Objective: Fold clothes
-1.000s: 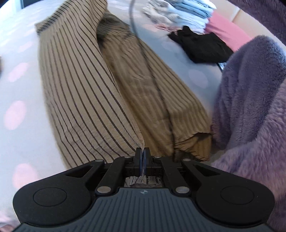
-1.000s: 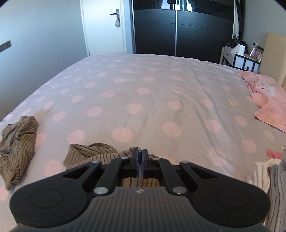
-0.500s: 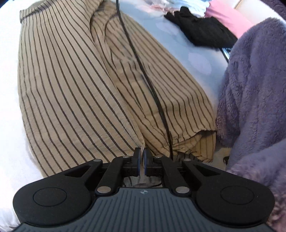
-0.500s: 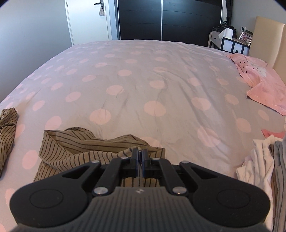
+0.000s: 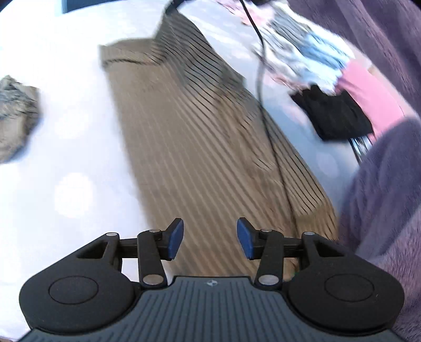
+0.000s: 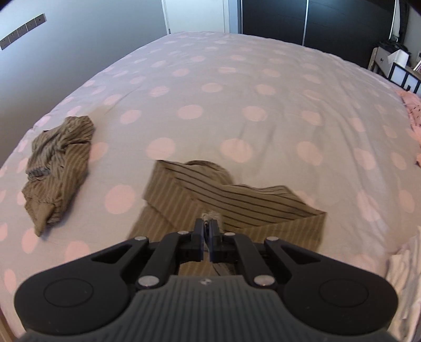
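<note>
Halfway through these striped trousers [image 5: 200,147], laid lengthwise on the bed [image 6: 236,86]. My left tongs [image 5: 210,238] have just been opening, nothing between them; right tongs [image 6: 206,231] pinch the far end, folding it over. Crumpled striped top [image 6: 56,168] on the left still waits.

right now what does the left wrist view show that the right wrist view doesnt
Only the left wrist view shows the left gripper, whose jaws have just been opening and now stand apart with nothing between them, a purple fleece sleeve, a black garment and a black cable.

Only the right wrist view shows the right gripper shut on a fold of fabric, the dark wardrobe and the grey wall.

Both show the striped trousers, a crumpled striped garment and the dotted bed cover.
</note>
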The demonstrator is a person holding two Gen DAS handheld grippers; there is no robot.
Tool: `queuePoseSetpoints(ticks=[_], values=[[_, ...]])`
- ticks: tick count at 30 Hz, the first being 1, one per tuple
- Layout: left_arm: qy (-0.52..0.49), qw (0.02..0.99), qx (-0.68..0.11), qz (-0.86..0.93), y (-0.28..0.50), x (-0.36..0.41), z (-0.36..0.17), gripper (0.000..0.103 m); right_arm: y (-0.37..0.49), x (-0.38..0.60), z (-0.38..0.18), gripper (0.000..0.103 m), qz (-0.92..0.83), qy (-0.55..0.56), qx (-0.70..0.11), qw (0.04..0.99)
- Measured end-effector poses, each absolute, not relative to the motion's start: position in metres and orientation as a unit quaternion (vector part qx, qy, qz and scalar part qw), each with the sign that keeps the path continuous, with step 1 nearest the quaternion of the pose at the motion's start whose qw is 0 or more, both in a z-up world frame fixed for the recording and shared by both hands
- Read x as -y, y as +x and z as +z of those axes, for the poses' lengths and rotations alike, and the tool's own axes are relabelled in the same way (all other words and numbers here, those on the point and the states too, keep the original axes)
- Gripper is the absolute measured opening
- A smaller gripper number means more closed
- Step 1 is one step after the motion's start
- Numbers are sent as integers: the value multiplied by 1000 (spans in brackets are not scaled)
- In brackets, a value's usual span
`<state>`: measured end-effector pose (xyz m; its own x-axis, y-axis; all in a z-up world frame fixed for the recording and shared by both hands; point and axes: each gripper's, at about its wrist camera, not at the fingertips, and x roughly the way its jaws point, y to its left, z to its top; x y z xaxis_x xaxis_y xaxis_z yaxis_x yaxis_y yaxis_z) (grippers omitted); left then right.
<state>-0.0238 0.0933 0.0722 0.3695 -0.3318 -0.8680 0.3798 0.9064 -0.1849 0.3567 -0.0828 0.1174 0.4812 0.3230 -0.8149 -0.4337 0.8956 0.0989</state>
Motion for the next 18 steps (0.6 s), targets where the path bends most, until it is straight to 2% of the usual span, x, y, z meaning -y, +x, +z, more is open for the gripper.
queuePoseSetpoints(ticks=[5, 11, 15, 16, 18], values=[[25, 846, -495, -197, 10, -125, 86, 44, 371, 34, 98, 4, 215, -37, -476, 852], [-10, 848, -497, -183, 42, -141, 72, 45, 394, -13, 64, 5, 210, -34, -497, 841], [2, 846, -501, -184, 52, -140, 66, 45, 398, -20, 51, 16, 220, -40, -503, 835], [-3, 845, -503, -182, 54, -140, 65, 45, 397, -18, 52, 28, 223, -39, -501, 835], [-6, 845, -504, -178, 56, -141, 62, 45, 394, -10, 58, 39, 229, -37, -494, 838]])
